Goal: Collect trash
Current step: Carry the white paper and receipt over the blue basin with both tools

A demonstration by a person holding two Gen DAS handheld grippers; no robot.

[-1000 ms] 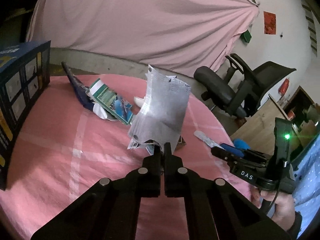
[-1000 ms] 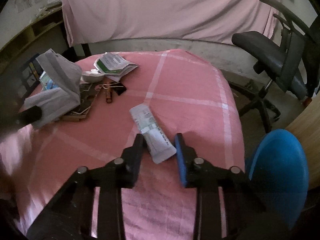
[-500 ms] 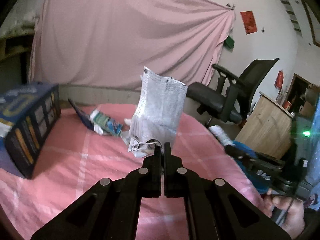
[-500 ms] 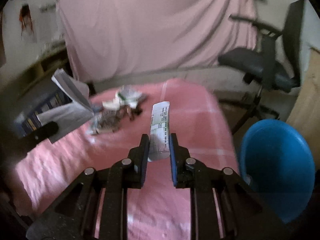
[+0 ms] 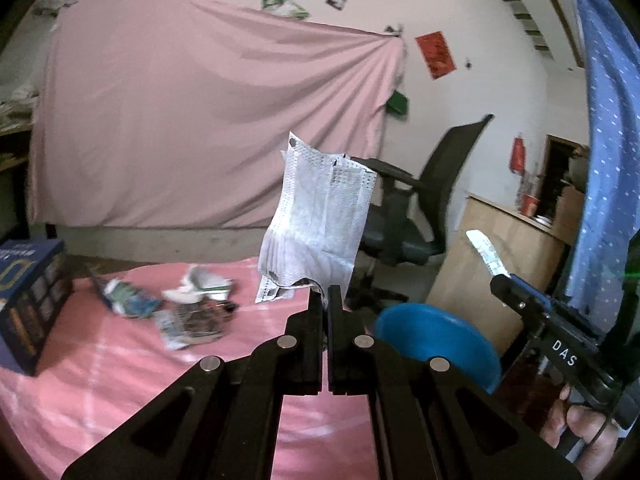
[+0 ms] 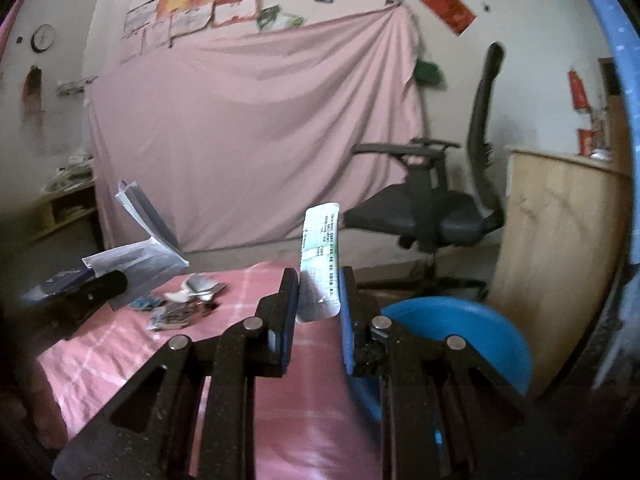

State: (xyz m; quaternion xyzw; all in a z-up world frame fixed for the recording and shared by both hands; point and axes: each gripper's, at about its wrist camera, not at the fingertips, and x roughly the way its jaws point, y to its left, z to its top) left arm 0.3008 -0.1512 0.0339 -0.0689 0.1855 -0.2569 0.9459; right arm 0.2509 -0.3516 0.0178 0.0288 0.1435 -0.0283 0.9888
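Observation:
My left gripper (image 5: 325, 294) is shut on a grey-white crumpled wrapper (image 5: 318, 224) and holds it upright, high above the pink table (image 5: 120, 380). My right gripper (image 6: 319, 280) is shut on a white-and-green sachet (image 6: 320, 260), which stands upright between the blue pads (image 6: 347, 320). The sachet also shows in the left wrist view (image 5: 486, 254) at the right. A blue bin (image 6: 460, 332) stands just right of the table, below and right of both grippers; it also shows in the left wrist view (image 5: 436, 340). More wrappers (image 5: 192, 312) lie in a heap on the table.
A dark blue box (image 5: 28, 300) stands at the table's left edge. A black office chair (image 6: 440, 208) and a wooden cabinet (image 6: 560, 248) stand beyond the bin. A pink sheet (image 5: 200, 120) hangs on the back wall.
My right gripper closed on the sachet and lifted it off the table. Both grippers rose with their trash and turned right, bringing the blue bin into the left wrist view.

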